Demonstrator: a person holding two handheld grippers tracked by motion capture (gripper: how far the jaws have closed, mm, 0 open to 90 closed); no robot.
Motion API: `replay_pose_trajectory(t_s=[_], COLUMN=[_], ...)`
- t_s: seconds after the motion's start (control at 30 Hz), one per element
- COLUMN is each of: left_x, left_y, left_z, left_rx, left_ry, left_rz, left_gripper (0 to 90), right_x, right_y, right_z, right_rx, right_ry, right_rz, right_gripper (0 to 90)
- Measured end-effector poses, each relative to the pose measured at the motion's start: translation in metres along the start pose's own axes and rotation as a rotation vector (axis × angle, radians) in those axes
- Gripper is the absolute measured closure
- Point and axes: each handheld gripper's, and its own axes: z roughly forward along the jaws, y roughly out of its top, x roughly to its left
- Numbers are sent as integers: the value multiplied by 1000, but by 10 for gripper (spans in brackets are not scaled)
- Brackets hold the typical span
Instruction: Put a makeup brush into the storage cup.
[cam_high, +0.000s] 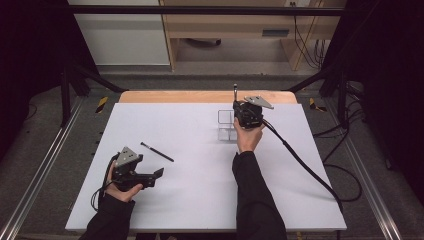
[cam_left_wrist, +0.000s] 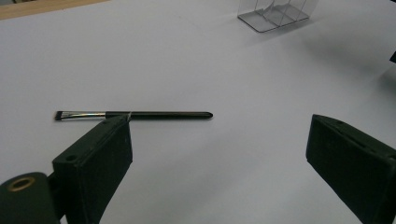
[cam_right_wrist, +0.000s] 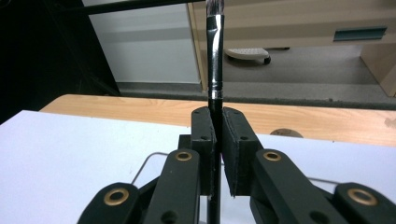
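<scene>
Right hand-held gripper (cam_right_wrist: 216, 140), jaws clamped on an upright makeup brush (cam_right_wrist: 215, 56), bristles up, poised over the clear acrylic organizer (cam_high: 226, 125) near the surface's far edge. Step in hand, by judgement: lowering the handle into a compartment; the next move calls for keeping the brush vertical and clear of the dividers. Left hand-held gripper (cam_left_wrist: 219, 154) rests with jaws wide and empty, near the second brush (cam_left_wrist: 135, 114) lying flat. Open white surface (cam_high: 200, 165) surrounds both.
</scene>
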Motion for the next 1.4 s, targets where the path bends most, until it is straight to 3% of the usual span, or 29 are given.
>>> replay_pose_trajectory(t_s=[0.37,0.73,1.1,1.23,1.4], left_x=[0,-1,-1,-1,-1], left_y=[0,0,-1,-1,-1], left_z=[0,1,2,2,2], left_rx=[3,5,7,7,10], left_ry=[0,-1,6,8,9], left_rz=[1,1,-2,-4,-3], left_gripper=[63,63,63,63,63], right_x=[4,2,-2,-4,-7], right_y=[-17,-21,-19,-17,-18], right_z=[2,-7,-45,-64,-83], right_rx=[40,56,38,49,70], right_ry=[1,16,100,161,190], right_rz=[-19,-32,-55,-58,-90], right_gripper=[843,820,676,598,518])
